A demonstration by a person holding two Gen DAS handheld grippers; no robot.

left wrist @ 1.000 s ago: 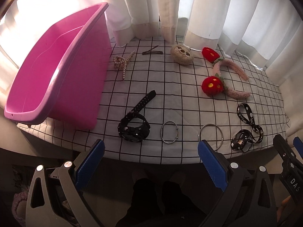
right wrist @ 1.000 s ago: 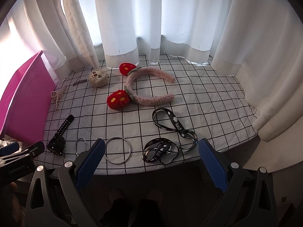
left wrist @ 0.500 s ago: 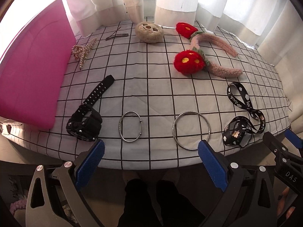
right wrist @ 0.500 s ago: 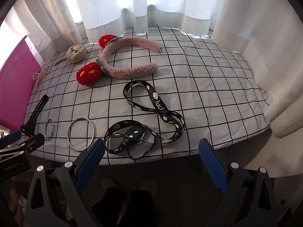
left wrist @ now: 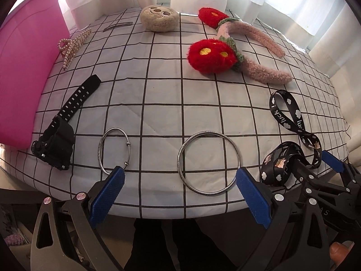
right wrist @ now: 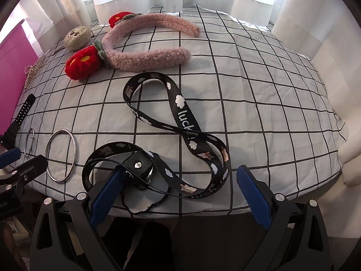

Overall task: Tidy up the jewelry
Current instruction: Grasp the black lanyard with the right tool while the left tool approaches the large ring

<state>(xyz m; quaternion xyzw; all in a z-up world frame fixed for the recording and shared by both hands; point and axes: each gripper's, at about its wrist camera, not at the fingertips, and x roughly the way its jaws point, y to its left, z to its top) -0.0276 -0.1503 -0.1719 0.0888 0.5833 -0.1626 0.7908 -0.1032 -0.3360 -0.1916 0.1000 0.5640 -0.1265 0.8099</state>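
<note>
The tabletop [left wrist: 171,103], under a white cloth with a black grid, carries everything, and the pink plastic tub [left wrist: 24,72] at its left edge looks like the place the pieces should end up, though nothing shows inside it from here. Going down in size: the pink fuzzy headband [right wrist: 144,54] with red flowers lies toward the back, the black printed lanyard [right wrist: 182,117] sprawls in loops at the near right, the black watch [left wrist: 56,144] sits near the tub, the large metal bangle [left wrist: 208,162] and the smaller bangle [left wrist: 114,150] lie flat near the front edge, and the plush hair clip [left wrist: 159,18], pearl claw clip [left wrist: 72,45] and thin dark hair pin [left wrist: 118,26] rest at the back left. The left gripper [left wrist: 179,194] hovers just short of the large bangle with its jaws wide and empty; the right gripper [right wrist: 178,194] hangs over the lanyard's clasp end, jaws likewise spread and holding nothing. For the bangle, I judge the best approach is to lower one blue pad inside the ring and one outside, pinching the near rim, since a thin ring lying flat gives little to grip from above. For the lanyard, closing on the stiff clasp rather than the loose strap should keep it from slipping, and lifting high enough keeps the trailing loops from dragging the bangles.
</note>
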